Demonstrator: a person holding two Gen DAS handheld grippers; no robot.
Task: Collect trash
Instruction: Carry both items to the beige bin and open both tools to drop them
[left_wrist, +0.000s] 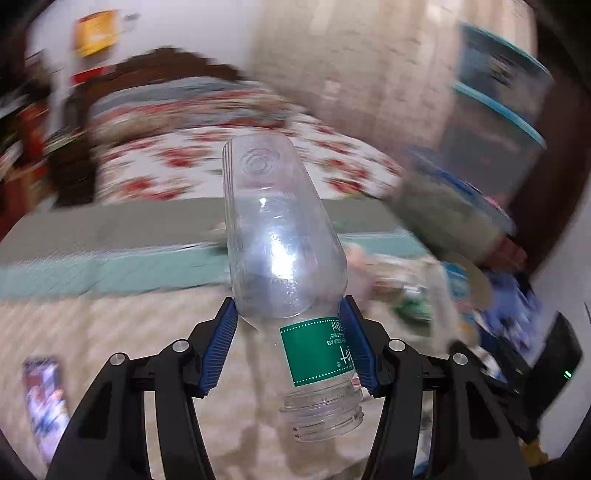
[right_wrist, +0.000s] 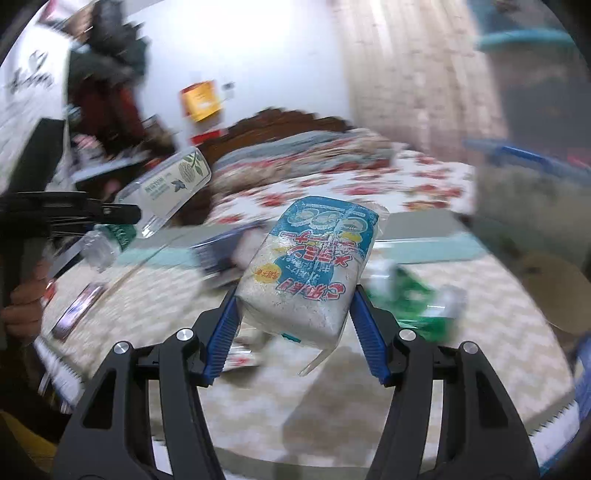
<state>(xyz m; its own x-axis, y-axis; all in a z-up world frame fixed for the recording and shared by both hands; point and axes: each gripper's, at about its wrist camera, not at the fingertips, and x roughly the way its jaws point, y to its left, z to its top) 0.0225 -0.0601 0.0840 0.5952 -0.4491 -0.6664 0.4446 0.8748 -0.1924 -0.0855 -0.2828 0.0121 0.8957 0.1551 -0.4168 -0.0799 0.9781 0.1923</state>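
Observation:
My left gripper (left_wrist: 289, 306) is shut on a clear plastic bottle (left_wrist: 280, 229) with a green label. The bottle has no cap; its open neck points back at the camera and its base points away. In the right wrist view my right gripper (right_wrist: 295, 295) is shut on a blue and white snack packet (right_wrist: 314, 266), gripped across its lower end and held above the table. The same view shows the bottle (right_wrist: 170, 184) at the left, lifted in the other gripper's black fingers (right_wrist: 110, 212), with a hand (right_wrist: 22, 306) on that gripper's handle.
A table with a pale patterned cloth (right_wrist: 332, 406) lies below both grippers. On it are a green wrapper (right_wrist: 417, 302) and a phone (right_wrist: 77, 310). Behind stands a bed with a flowered cover (left_wrist: 177, 162). Plastic storage bins (left_wrist: 495, 110) stand at the right.

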